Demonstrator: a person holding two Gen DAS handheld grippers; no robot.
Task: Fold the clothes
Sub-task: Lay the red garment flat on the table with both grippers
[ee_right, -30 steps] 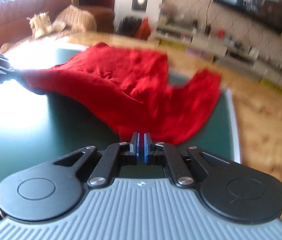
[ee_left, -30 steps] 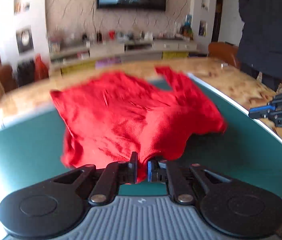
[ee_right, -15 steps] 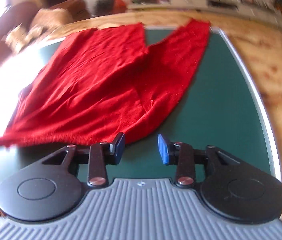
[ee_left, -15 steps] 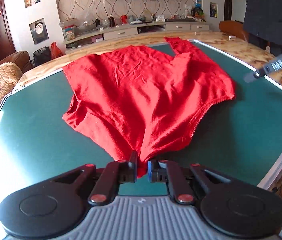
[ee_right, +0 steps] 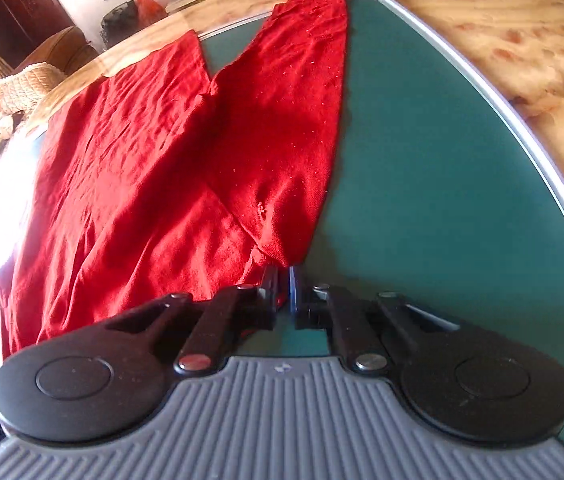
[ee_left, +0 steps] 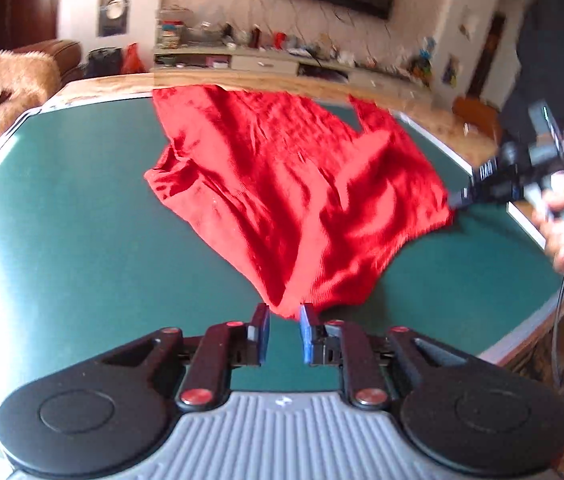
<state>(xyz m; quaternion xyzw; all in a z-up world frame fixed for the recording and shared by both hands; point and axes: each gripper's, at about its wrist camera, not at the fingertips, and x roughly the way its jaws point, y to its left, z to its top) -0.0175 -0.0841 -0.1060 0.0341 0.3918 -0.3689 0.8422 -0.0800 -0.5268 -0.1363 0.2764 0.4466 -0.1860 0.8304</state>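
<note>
Here the left tool is opening, with a corner of the red top between its tips. The top lies on the green table, stretching long-ways away toward the far edge, sleeve pointing there. The right tool is pinched shut on its near edge.

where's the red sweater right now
The red sweater lies spread on the green mat, one corner pinched in the right tongs, a sleeve reaching the wooden table's far edge.
</note>
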